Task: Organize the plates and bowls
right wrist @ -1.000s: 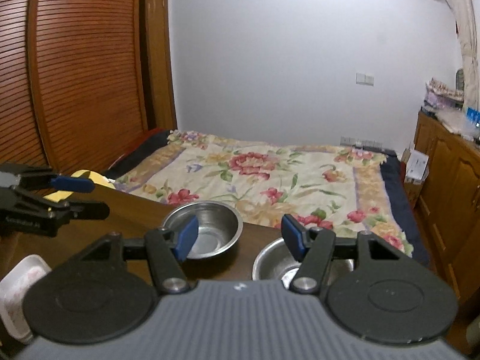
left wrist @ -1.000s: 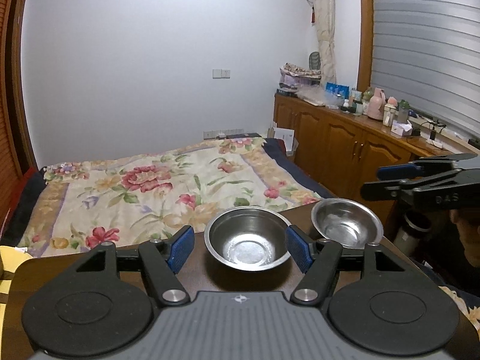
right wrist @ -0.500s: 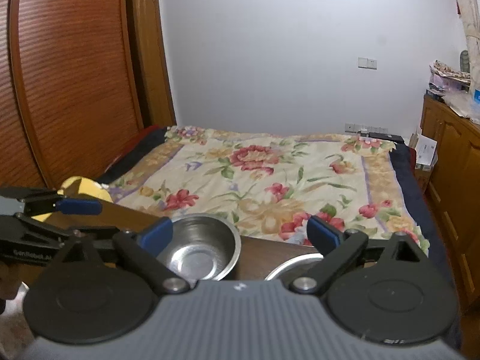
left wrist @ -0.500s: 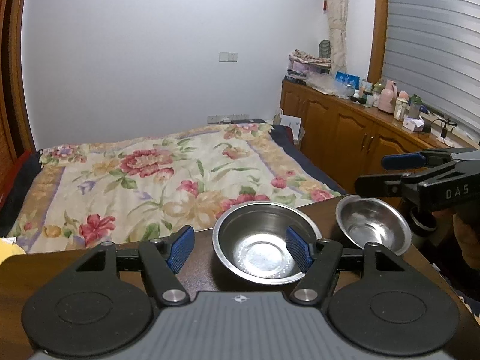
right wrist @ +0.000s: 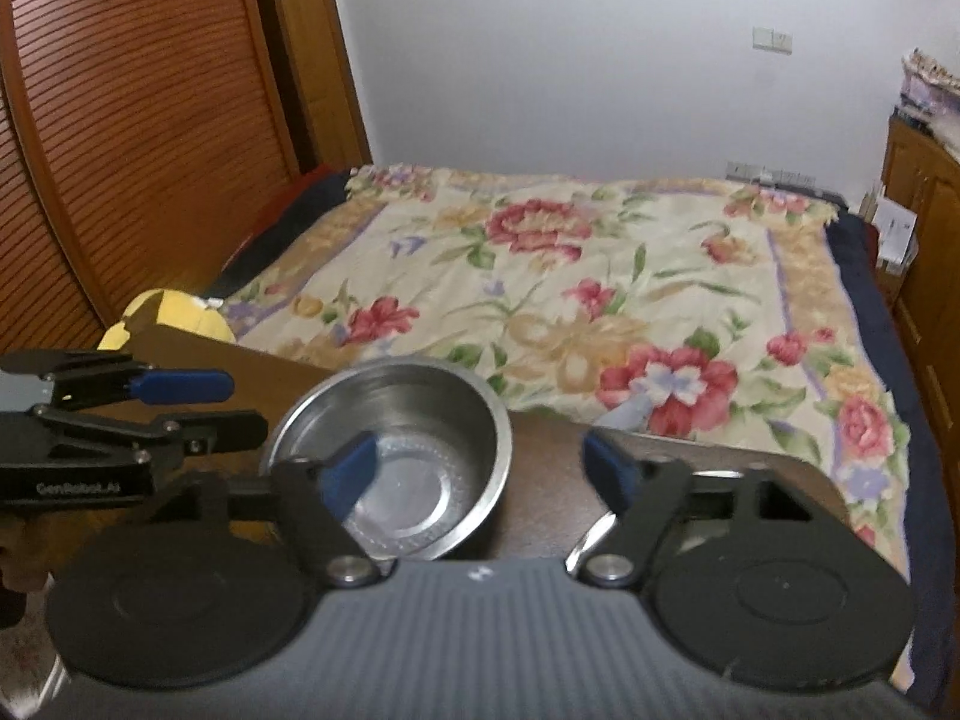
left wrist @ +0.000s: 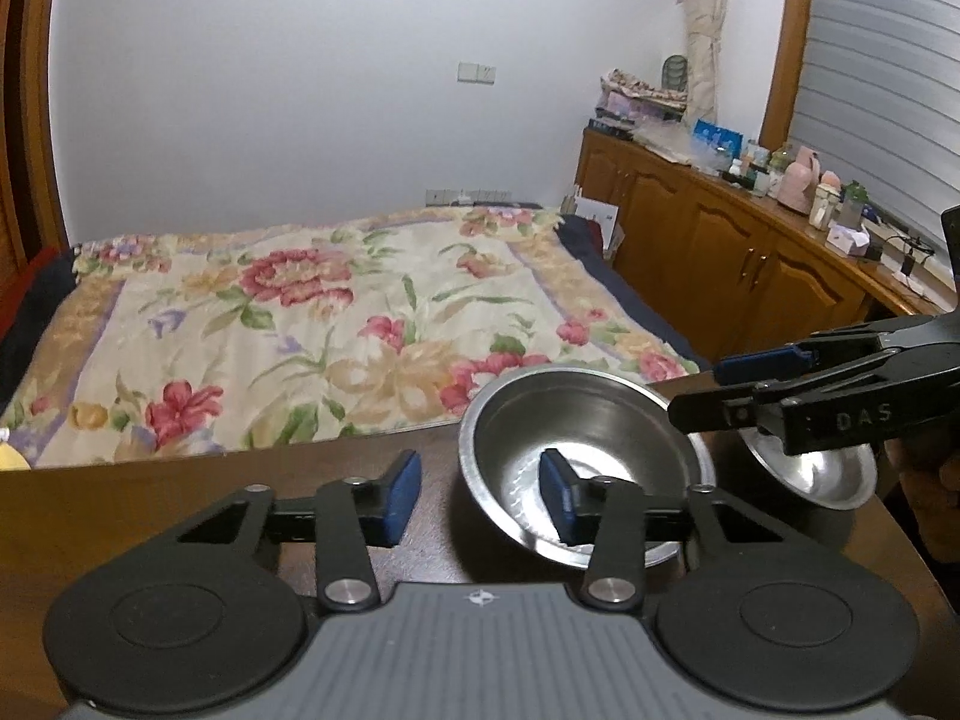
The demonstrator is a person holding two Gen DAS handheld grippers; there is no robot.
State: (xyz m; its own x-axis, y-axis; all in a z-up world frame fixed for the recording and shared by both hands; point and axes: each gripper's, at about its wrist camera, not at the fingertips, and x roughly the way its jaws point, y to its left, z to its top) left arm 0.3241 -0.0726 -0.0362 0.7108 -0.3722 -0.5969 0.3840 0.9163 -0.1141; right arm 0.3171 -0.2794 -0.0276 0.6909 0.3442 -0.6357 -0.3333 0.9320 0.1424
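Note:
Two steel bowls stand on a dark wooden table (left wrist: pixel 180 498). The larger bowl (left wrist: pixel 582 450) is right of centre in the left wrist view and also shows in the right wrist view (right wrist: pixel 408 444). My left gripper (left wrist: pixel 477 495) is open, straddling the bowl's near-left rim, one pad inside, one outside. A smaller steel bowl (left wrist: pixel 822 474) sits further right, partly hidden by my right gripper (left wrist: pixel 702 390). In its own view the right gripper (right wrist: pixel 480 468) is open, its left pad over the larger bowl. The smaller bowl's rim (right wrist: pixel 591 540) peeks from under it.
A bed with a floral cover (left wrist: pixel 312 324) lies just beyond the table's far edge. Wooden cabinets (left wrist: pixel 750 252) with bottles on top run along the right wall. A slatted wooden door (right wrist: pixel 120 138) stands at the left. A yellow object (right wrist: pixel 174 312) sits by the table's left corner.
My left gripper shifted left, so its right pad is now inside the larger bowl, and its jaws narrowed. My right gripper opened wider and moved left toward the larger bowl.

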